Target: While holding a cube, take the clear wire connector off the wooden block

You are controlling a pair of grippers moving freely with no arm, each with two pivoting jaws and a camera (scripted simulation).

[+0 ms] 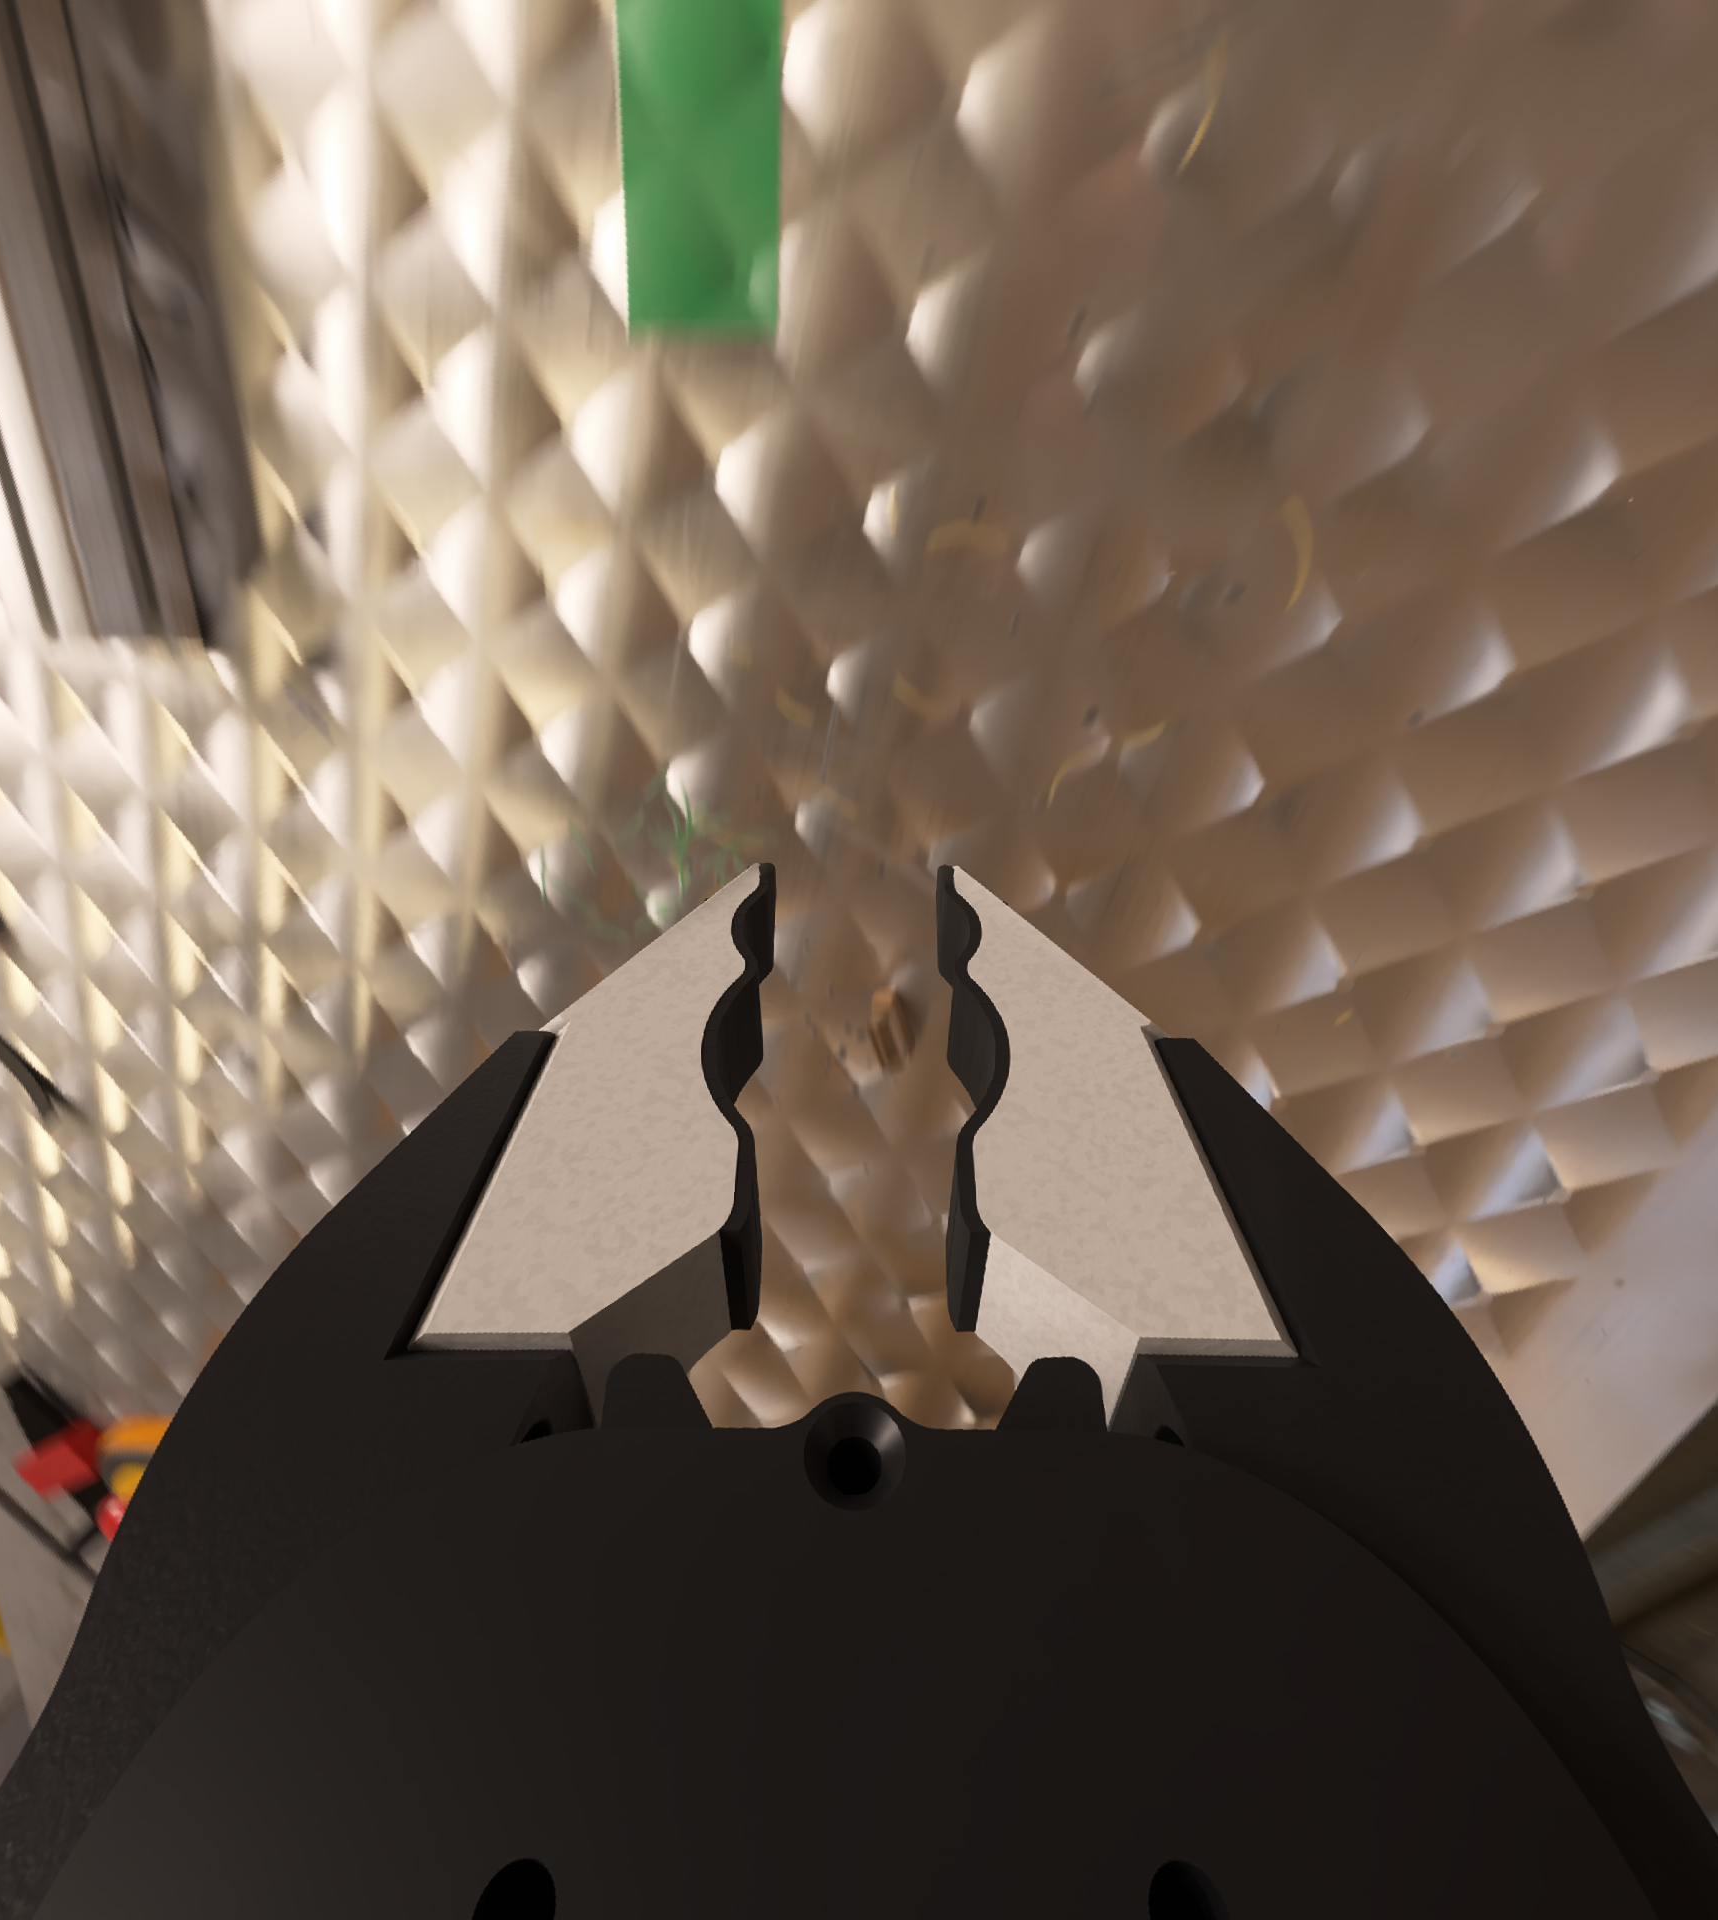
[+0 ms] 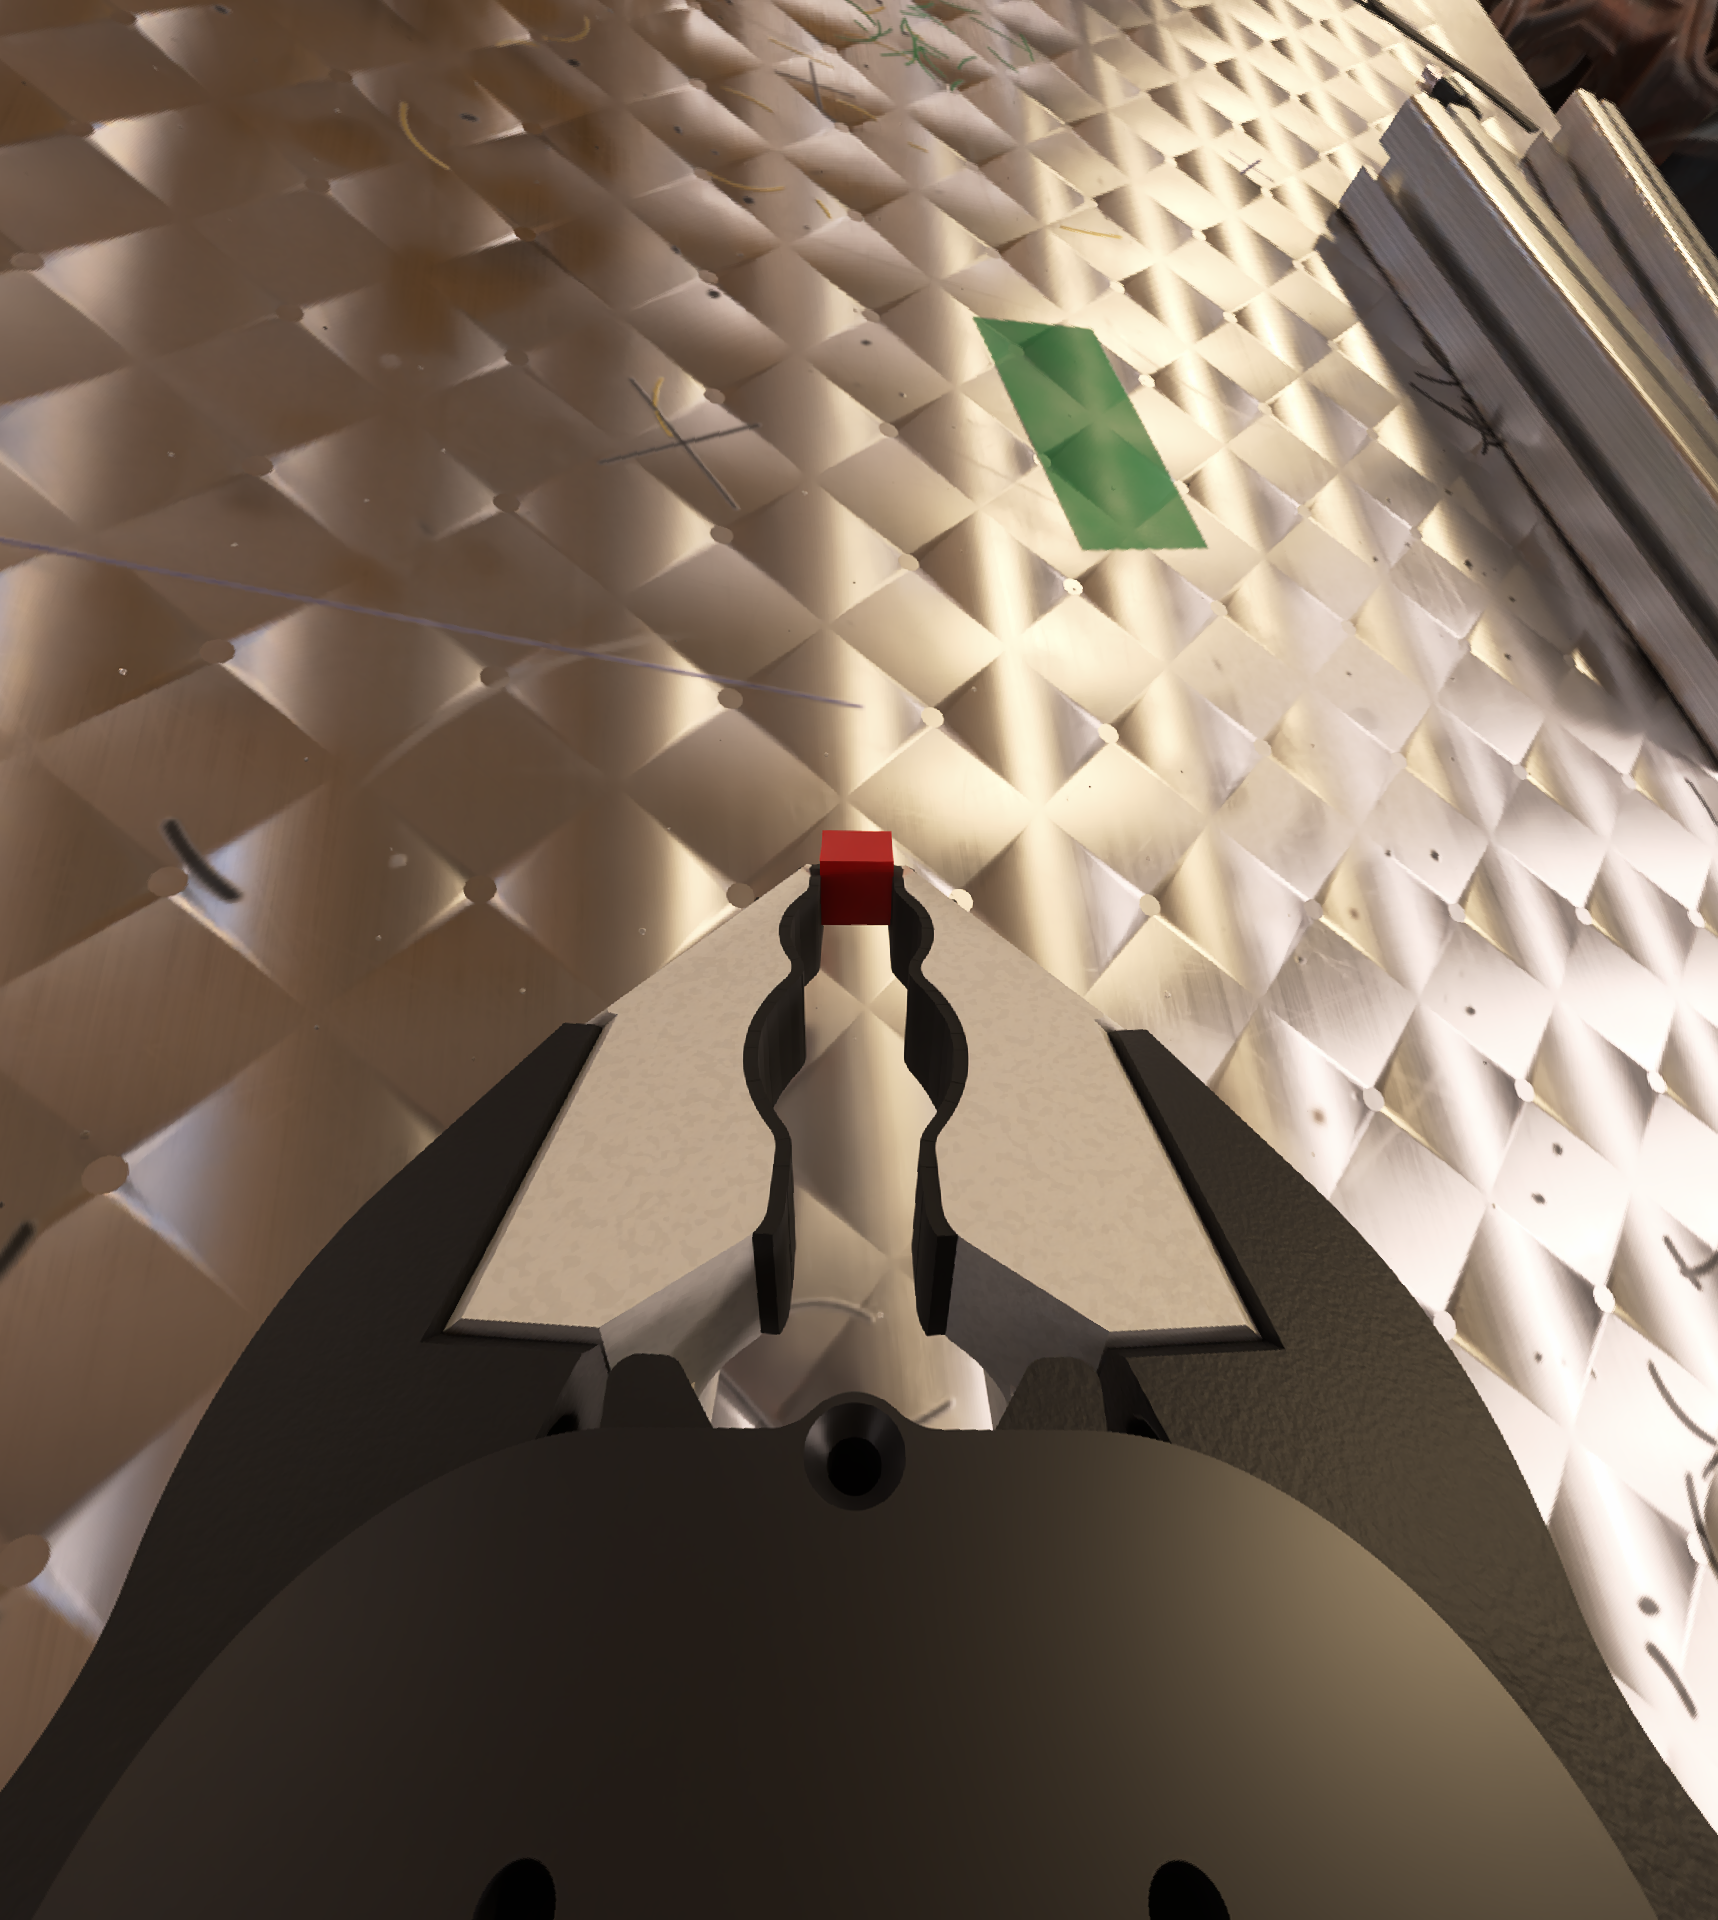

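In the right wrist view my right gripper [image 2: 856, 883] is shut on a small red cube [image 2: 855, 878], pinched at the fingertips above the shiny patterned metal table [image 2: 419, 623]. In the left wrist view my left gripper [image 1: 855, 883] is open and empty, its jaws a short way apart. That view is blurred. Between its fingers, far below, a small wooden block [image 1: 886, 1029] shows on the table. The clear wire connector cannot be made out on it.
A green rectangular patch lies on the table in the left wrist view [image 1: 701, 166] and in the right wrist view [image 2: 1089, 434]. Aluminium rails [image 2: 1582, 436] lie at the right of the table. A red and yellow button box [image 1: 91, 1465] sits low left.
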